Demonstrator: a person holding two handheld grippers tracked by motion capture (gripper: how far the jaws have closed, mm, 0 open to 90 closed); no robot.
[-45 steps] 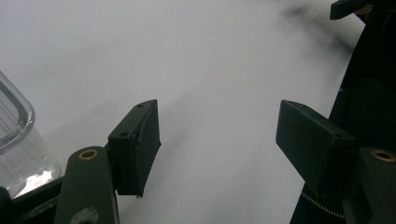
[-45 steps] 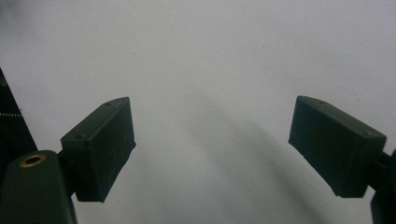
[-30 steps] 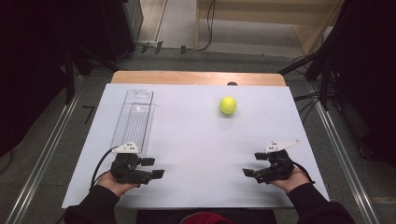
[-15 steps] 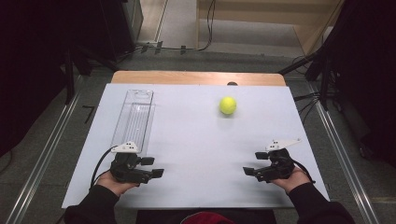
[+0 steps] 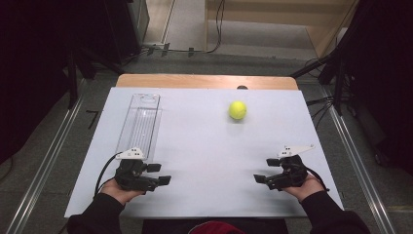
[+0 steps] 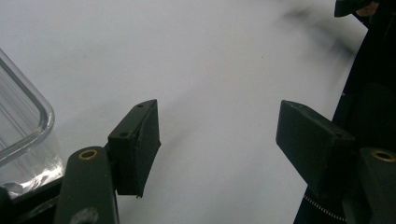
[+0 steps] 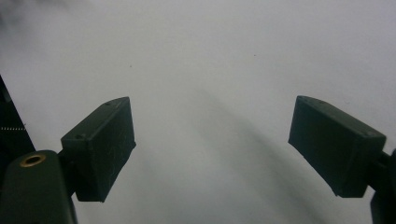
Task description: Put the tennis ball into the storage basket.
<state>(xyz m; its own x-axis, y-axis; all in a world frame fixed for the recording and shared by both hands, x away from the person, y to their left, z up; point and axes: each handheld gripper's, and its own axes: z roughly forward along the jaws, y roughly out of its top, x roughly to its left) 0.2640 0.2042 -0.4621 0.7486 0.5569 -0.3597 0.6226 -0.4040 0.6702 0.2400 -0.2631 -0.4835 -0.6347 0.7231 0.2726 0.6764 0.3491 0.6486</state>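
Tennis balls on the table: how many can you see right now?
1. The yellow tennis ball lies on the white table, toward the far right, apart from the clear container at the left. Neither pair of tongs is near it.

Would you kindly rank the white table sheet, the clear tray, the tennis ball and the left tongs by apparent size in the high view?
1. White table sheet, by far the largest.
2. Clear tray.
3. Left tongs, though they sit nearer the camera, which flatters them.
4. Tennis ball, the smallest.
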